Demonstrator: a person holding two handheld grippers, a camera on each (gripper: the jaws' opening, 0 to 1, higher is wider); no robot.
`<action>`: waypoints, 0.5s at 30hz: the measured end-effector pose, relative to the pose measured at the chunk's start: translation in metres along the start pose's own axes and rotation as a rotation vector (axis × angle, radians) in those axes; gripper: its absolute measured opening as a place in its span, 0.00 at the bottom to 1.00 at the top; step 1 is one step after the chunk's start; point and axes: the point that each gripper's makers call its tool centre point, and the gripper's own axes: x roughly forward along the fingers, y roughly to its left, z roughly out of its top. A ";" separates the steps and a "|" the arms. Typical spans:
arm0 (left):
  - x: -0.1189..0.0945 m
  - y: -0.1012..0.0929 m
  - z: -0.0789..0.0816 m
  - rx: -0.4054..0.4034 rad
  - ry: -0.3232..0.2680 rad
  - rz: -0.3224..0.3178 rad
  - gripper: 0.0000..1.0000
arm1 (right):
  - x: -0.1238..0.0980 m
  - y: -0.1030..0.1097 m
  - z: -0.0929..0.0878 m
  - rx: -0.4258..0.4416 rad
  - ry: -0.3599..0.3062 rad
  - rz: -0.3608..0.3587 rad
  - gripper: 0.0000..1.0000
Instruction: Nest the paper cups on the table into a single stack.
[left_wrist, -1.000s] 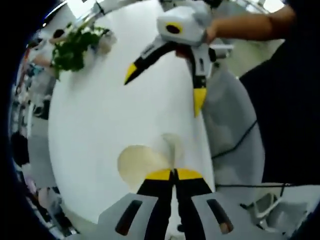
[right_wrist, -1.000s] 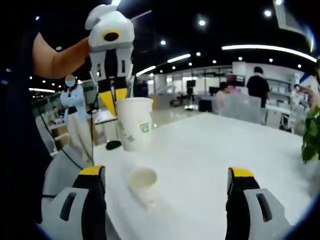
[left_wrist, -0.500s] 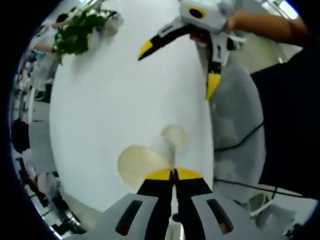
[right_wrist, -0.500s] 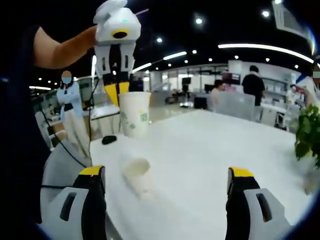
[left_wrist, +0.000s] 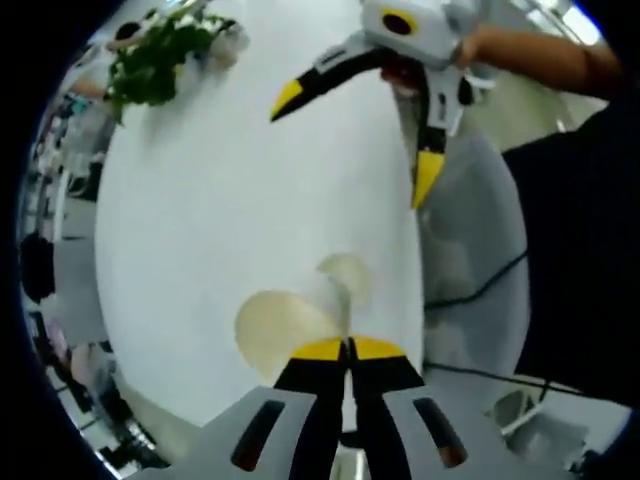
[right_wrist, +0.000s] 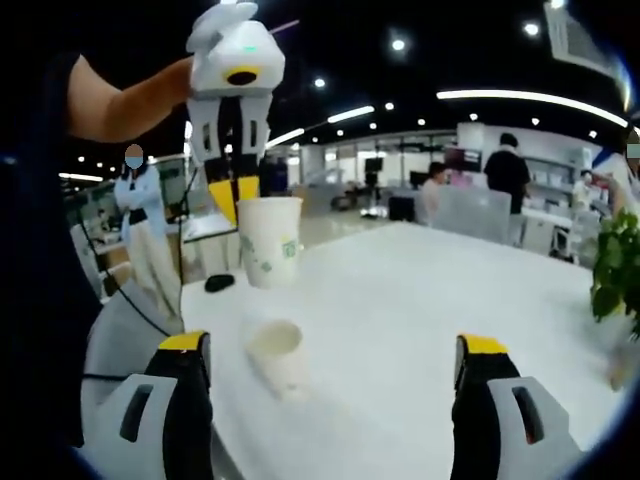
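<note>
My left gripper (left_wrist: 348, 345) is shut on the rim of a white paper cup (left_wrist: 285, 335) with a green logo and holds it in the air above the white table (left_wrist: 220, 200). In the right gripper view that left gripper (right_wrist: 233, 195) hangs at the upper left with the held cup (right_wrist: 268, 240) upright under it. A second, smaller-looking paper cup (right_wrist: 275, 350) stands open-mouthed on the table, below and a little in front of the held one; from above this table cup (left_wrist: 345, 275) lies just past the held cup. My right gripper (right_wrist: 332, 345) is open, level with the table cup and empty; the right gripper (left_wrist: 355, 145) spreads wide.
A green plant (right_wrist: 615, 270) stands at the table's far side, the same plant (left_wrist: 150, 65) at the upper left from above. The table edge runs close behind the cups, with a dark cable and a small black object (right_wrist: 218, 283) beyond it. People stand in the office behind.
The held cup has drawn slightly away from the right gripper's camera and sits a touch lower than half a second ago. Both grippers keep their states.
</note>
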 end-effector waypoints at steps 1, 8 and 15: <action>0.001 0.000 0.001 0.002 -0.002 -0.002 0.00 | 0.000 0.000 0.000 0.000 0.001 0.001 1.00; 0.015 0.000 -0.001 -0.006 0.007 -0.012 0.00 | 0.001 -0.001 -0.001 0.008 -0.001 0.003 1.00; 0.029 -0.005 0.001 -0.012 -0.002 -0.027 0.00 | 0.001 0.000 -0.006 0.016 0.004 0.010 1.00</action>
